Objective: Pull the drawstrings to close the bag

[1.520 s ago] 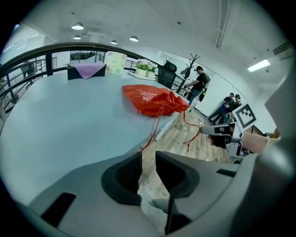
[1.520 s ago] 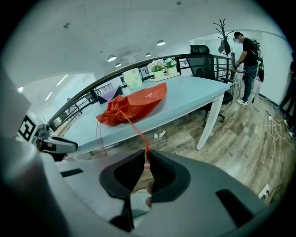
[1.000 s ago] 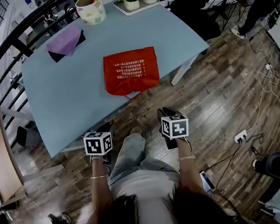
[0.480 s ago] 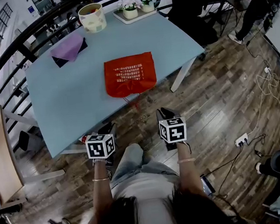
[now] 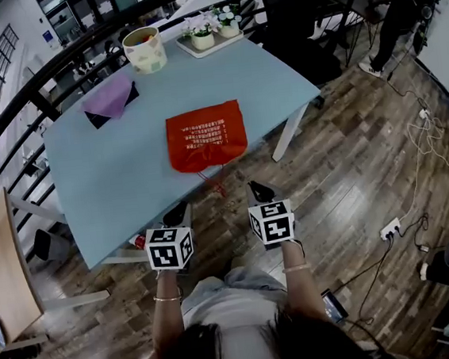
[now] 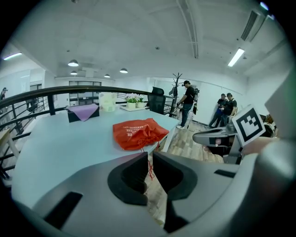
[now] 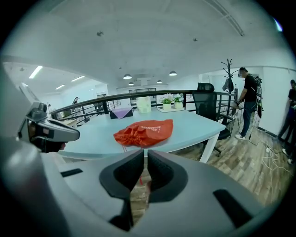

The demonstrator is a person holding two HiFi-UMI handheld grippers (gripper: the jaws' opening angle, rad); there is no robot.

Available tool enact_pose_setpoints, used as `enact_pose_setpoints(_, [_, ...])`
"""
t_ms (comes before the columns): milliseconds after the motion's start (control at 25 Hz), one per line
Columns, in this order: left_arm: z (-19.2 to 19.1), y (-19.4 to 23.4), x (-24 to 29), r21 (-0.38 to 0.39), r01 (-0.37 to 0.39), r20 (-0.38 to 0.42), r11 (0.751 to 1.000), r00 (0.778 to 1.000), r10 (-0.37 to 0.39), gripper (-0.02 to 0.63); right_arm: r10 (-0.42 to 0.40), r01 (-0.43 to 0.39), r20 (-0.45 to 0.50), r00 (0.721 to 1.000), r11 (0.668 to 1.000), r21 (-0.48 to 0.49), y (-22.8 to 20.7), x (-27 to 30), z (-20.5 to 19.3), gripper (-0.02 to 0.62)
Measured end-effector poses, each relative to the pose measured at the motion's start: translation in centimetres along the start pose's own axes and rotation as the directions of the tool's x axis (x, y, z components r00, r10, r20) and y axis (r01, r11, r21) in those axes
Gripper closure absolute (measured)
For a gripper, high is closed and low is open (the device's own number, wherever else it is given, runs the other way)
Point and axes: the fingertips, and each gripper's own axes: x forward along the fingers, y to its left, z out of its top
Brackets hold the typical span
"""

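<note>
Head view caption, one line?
Red drawstring bag on the table's near edge, cords dangling; left gripper, jaws just closing on nothing, and right gripper short of it.

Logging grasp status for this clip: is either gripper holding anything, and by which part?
Nothing is held. The left gripper has just been closing its jaws, with nothing between them; the right gripper is empty too. The drawstrings of the red bag hang untouched.

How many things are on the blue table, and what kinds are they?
Red bag: 1
Purple cloth: 1
Patterned tub: 1
Flower pots: 2
Tray: 1
Total: 6
</note>
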Motion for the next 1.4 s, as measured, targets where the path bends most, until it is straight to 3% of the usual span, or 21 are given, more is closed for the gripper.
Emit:
enact_pose_setpoints(320, [1.7, -0.1, -3.6, 0.039, -0.006, 0.085, 0.999, 0.996, 0.002, 0.580, -0.050, 0.052, 0.101, 0.994, 0.998, -0.021, 1.8, -3.1, 2.4, 0.568])
enact_pose_setpoints(960, [-0.7, 0.1, -13.1, 0.063, 0.025, 0.167, 0.998, 0.985, -0.036, 0.584, -0.100, 0.114, 0.188, 0.977, 0.991, -0.065, 10.0, -11.3, 2.8, 0.569])
enact_pose_setpoints(1400, [-1.7, -1.1, -18.4, 0.113, 0.037, 0.216, 0.993, 0.974, -0.061, 0.586, -0.132, 0.147, 0.259, 0.957, 0.988, -0.038, 13.6, -16.7, 2.4, 0.569])
